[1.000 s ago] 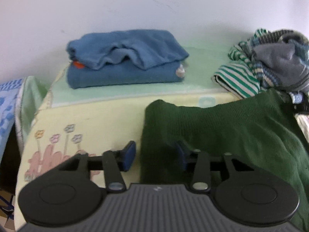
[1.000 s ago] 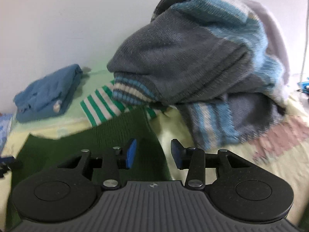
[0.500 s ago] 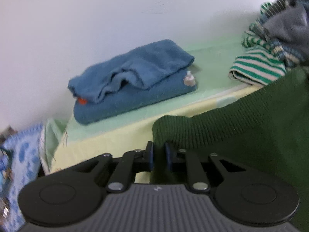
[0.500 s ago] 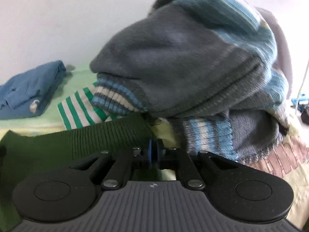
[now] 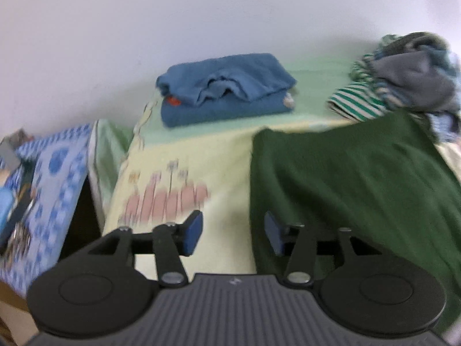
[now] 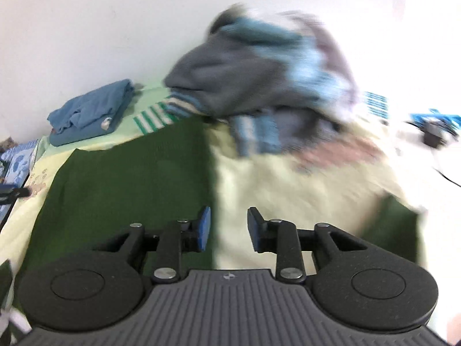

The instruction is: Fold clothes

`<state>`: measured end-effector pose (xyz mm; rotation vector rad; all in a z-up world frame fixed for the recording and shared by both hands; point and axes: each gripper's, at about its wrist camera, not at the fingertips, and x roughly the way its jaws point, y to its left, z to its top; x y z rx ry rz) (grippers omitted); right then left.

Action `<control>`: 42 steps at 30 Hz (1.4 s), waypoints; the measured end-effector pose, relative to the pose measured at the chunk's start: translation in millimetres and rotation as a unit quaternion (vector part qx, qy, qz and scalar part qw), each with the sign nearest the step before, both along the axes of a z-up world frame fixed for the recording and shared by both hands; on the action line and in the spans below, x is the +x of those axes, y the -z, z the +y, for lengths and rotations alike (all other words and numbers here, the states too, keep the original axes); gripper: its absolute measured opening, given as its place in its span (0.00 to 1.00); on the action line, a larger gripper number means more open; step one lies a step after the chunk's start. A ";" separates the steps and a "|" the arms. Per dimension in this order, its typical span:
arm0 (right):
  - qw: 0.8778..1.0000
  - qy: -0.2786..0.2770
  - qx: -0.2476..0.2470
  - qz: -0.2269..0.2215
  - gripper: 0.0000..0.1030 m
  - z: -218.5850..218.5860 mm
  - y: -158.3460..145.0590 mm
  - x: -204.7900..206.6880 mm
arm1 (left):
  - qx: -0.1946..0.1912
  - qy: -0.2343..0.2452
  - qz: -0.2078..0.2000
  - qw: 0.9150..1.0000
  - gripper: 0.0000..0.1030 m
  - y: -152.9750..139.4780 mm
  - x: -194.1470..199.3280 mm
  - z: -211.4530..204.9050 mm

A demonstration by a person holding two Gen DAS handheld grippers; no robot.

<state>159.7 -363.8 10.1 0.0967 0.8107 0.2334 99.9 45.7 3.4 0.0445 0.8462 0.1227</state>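
Green knit garment [image 5: 351,184] lies flat on the yellow bedspread [image 5: 201,155] between both released, empty tools: left gripper [image 5: 232,232] straddles its left edge, right gripper [image 6: 227,226] its right edge.

- Left wrist view: sits behind the left gripper [image 5: 232,232], low over the bed [image 5: 201,161], facing a white wall [image 5: 201,14]. Jaws frame the left edge of the green garment [image 5: 345,178].
- Right wrist view: behind the right gripper [image 6: 228,227], same low height, facing the same wall, set further right; jaws straddle the green garment's right edge.
- Shared ground: green garment, folded blue stack [image 5: 227,86] at the wall, striped and grey heap [image 5: 403,80].
- The heap looms near in the right view, small and far right in the left view.
- Both views are motion-blurred, the right one more.
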 end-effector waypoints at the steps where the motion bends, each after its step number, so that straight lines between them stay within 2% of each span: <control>1: 1.000 0.015 -0.008 -0.002 0.44 -12.3 -1.3 -10.9 | -0.011 0.002 -0.001 1.000 0.57 -3.3 -18.9 -3.3; 4: 0.999 0.041 -0.006 0.011 0.44 -45.7 -0.5 -43.8 | -0.022 0.019 0.009 1.000 0.59 -2.0 -69.2 -20.5; 9: 0.998 0.056 -0.005 0.028 0.51 -70.8 14.6 -79.0 | 0.017 0.043 0.046 0.998 0.59 19.2 -128.9 -47.4; 11: 0.998 0.050 -0.014 0.039 0.45 -70.2 26.2 -83.6 | 0.029 0.040 0.067 0.997 0.57 30.6 -144.8 -54.0; 13: 0.998 0.040 -0.019 0.046 0.26 -70.3 39.4 -83.8 | 0.063 0.033 0.080 0.994 0.57 42.1 -157.4 -60.1; 14: 0.998 0.038 -0.028 0.044 0.22 -69.2 43.1 -82.1 | 0.081 0.028 0.085 0.993 0.58 47.7 -163.1 -62.9; 16: 0.998 0.039 -0.046 0.033 0.16 -71.7 45.7 -83.6 | 0.117 0.017 0.073 0.990 0.62 51.4 -174.0 -63.0; 20: 0.996 0.063 -0.068 0.010 0.14 -86.0 39.4 -95.5 | 0.202 -0.040 0.061 0.977 0.56 52.4 -185.5 -44.7; 22: 0.996 0.068 -0.061 0.010 0.14 -93.8 36.9 -99.5 | 0.177 -0.060 0.055 0.981 0.58 47.1 -190.5 -23.3; 24: 0.994 0.081 -0.072 0.009 0.13 -98.4 40.6 -102.6 | 0.158 -0.079 0.047 0.983 0.63 40.4 -196.5 -5.8; 27: 0.991 0.100 -0.089 -0.006 0.13 -99.2 39.9 -112.0 | 0.192 -0.104 0.002 0.976 0.62 18.0 -214.8 1.9; 28: 0.990 0.106 -0.094 -0.011 0.13 -99.4 39.4 -115.3 | 0.176 -0.104 -0.013 0.979 0.63 8.4 -223.6 7.6; 30: 0.987 0.123 -0.096 -0.026 0.13 -97.0 33.7 -124.2 | 0.135 -0.097 -0.022 0.986 0.76 0.1 -236.9 19.3; 32: 0.985 0.141 -0.094 -0.030 0.13 -94.0 31.4 -130.2 | 0.102 -0.087 -0.019 0.991 0.80 -1.6 -245.6 29.8; 35: 0.982 0.165 -0.090 -0.009 0.15 -89.1 38.8 -129.1 | 0.108 -0.086 -0.006 0.990 0.90 16.0 -246.1 39.9; 36: 0.981 0.176 -0.086 -0.013 0.18 -88.4 37.1 -131.3 | 0.111 -0.086 -0.002 0.990 0.90 21.9 -246.3 43.2; 38: 0.977 0.198 -0.076 -0.022 0.31 -88.1 31.0 -137.2 | 0.115 -0.085 0.006 0.990 0.90 33.6 -246.6 49.9; 39: 0.975 0.211 -0.068 -0.033 0.44 -88.1 25.7 -143.2 | 0.117 -0.085 0.010 0.989 0.91 39.5 -246.8 53.3; 40: 0.972 0.221 -0.059 -0.046 0.53 -88.7 20.0 -149.6 | 0.117 -0.085 0.014 0.989 0.94 45.1 -247.2 56.9; 41: 0.972 0.223 -0.055 -0.051 0.56 -88.6 17.1 -153.6 | 0.094 -0.094 0.009 0.991 0.99 46.4 -251.4 64.9; 42: 0.972 0.223 -0.052 -0.053 0.59 -88.3 15.0 -157.0 | 0.068 -0.101 0.007 0.993 0.99 49.8 -252.8 72.3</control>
